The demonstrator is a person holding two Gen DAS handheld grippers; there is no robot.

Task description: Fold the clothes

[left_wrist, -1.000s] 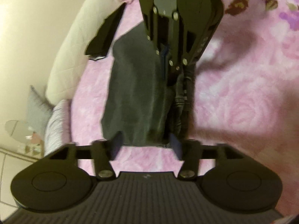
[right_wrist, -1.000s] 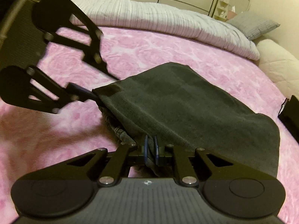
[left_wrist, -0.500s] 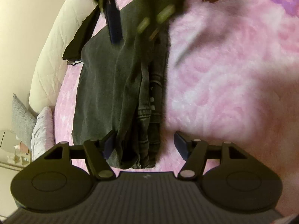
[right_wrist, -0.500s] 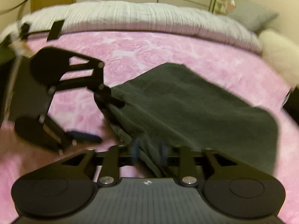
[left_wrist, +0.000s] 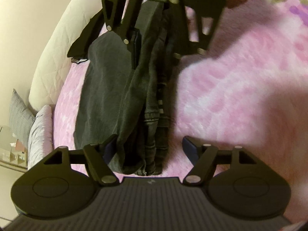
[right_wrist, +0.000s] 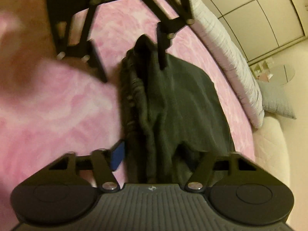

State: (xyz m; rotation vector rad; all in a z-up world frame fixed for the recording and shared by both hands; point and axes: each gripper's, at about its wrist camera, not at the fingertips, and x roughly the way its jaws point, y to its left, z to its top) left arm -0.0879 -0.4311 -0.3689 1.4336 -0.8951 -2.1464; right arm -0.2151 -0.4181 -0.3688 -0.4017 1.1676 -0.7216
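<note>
Lying folded on pink blanket, dark jeans sat between parted left gripper fingers, just opening, unpinched; likewise right gripper, just closing.

Both grippers face each other, angled downward: left gripper has just been opening, right gripper closing.

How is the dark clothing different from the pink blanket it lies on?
The dark garment is plain charcoal; the pink blanket has a rose pattern. The dark garment is folded into a long, narrow bundle; the pink blanket is spread out flat. The dark garment is much smaller and lies on top, while the pink blanket stretches well beyond it. Both are soft cloth.
</note>
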